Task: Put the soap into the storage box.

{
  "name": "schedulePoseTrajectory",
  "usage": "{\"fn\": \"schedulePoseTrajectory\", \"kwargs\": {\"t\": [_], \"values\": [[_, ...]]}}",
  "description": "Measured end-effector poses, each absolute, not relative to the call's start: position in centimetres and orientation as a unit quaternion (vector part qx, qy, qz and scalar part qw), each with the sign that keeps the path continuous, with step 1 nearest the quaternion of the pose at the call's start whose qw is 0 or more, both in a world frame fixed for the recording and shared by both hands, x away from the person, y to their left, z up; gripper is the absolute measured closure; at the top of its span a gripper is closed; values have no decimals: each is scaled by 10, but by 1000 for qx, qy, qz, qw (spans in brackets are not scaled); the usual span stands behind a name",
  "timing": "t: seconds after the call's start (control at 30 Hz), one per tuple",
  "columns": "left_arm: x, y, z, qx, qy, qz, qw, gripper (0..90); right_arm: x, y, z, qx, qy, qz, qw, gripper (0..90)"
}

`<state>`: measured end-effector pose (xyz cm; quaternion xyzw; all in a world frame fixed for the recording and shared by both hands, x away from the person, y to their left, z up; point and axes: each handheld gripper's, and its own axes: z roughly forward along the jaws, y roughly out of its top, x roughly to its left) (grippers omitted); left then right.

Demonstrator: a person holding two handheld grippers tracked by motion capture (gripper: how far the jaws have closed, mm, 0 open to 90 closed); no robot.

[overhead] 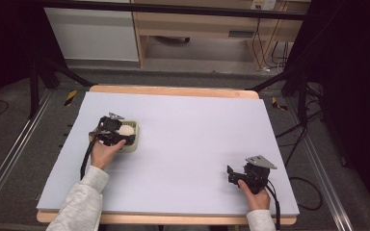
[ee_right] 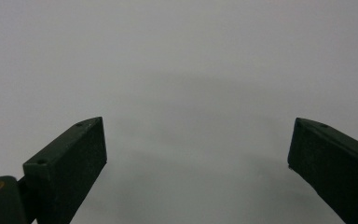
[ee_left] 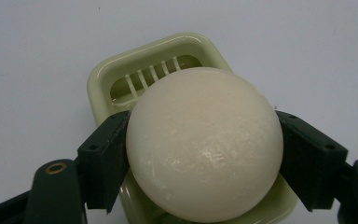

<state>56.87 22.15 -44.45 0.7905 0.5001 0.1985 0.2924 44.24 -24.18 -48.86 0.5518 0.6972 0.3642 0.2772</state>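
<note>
A smooth white peeled egg [ee_left: 204, 142] is clamped between the two black jaws of my left gripper [ee_left: 204, 161], just above a pale green egg slicer [ee_left: 121, 74] with thin ribs across its hollow. From above, the egg [overhead: 126, 130] and slicer [overhead: 133, 144] lie at the mat's left side, with the left gripper [overhead: 125, 136] over them. My right gripper [overhead: 229, 174] rests near the front right of the mat, its jaws wide apart with bare mat between them [ee_right: 198, 158].
A lavender mat [overhead: 183, 144] covers the wooden table. Black frame posts and cables stand on the floor at both sides, and a wooden cabinet stands behind the table.
</note>
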Motion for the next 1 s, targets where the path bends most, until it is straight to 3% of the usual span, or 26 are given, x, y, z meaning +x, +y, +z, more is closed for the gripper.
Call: {"fn": "schedulePoseTrajectory", "kwargs": {"t": [0.5,1.0], "values": [[556,230,-428,776,492,208,336,202,442,-242,-489,550,698,363,280,48],[509,249,-425,772,473,218,365,198,442,-242,-489,552,697,362,281,48]]}}
